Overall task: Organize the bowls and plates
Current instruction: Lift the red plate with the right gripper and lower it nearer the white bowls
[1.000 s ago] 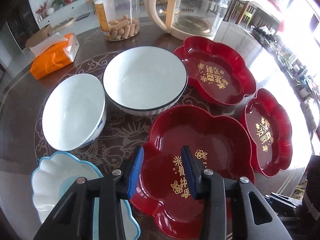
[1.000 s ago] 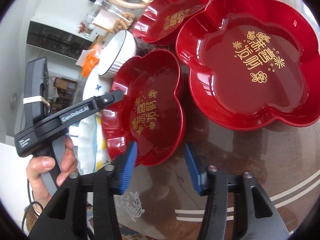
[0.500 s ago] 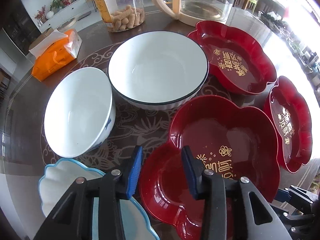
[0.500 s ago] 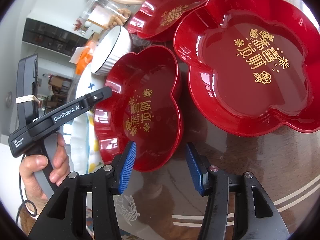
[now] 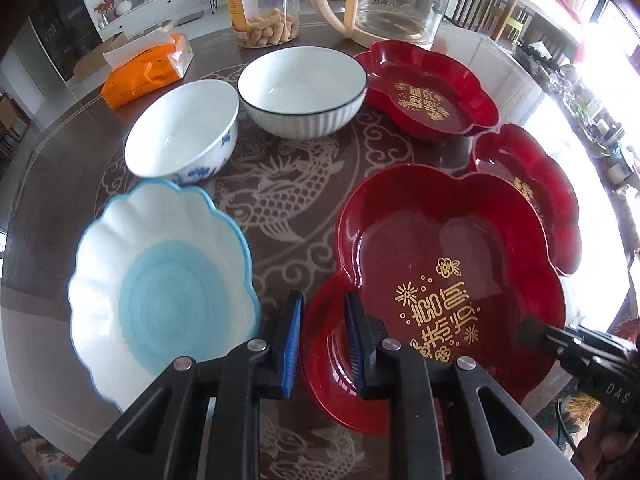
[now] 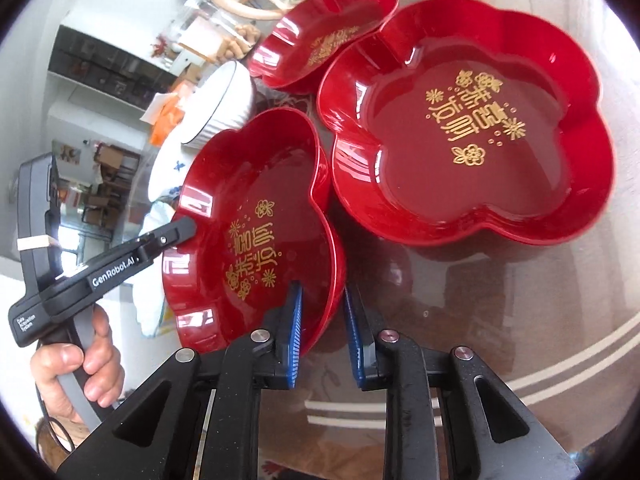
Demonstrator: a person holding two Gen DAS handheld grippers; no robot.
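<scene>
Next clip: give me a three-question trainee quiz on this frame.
1. How many red plates sit on the table?
2. True or false: the black-rimmed bowl is stacked inside the blue-flowered bowl.
3. Which rim lies between the fingers of the left gripper and of the right gripper? A. scalloped bowl B. near red plate C. glass jar
Key: 1. three; 2. false; 3. B, both grippers' jaws closing, rim between them.

Red plates [image 5: 448, 248] glossy, plastic-looking, gold print. White bowls [image 5: 302, 92] smooth glazed ceramic; tabletop [image 5: 288, 184] shiny, glass-like over a printed pattern. Gripper fingers [image 5: 295, 340] matt black with ribbed blue pads
</scene>
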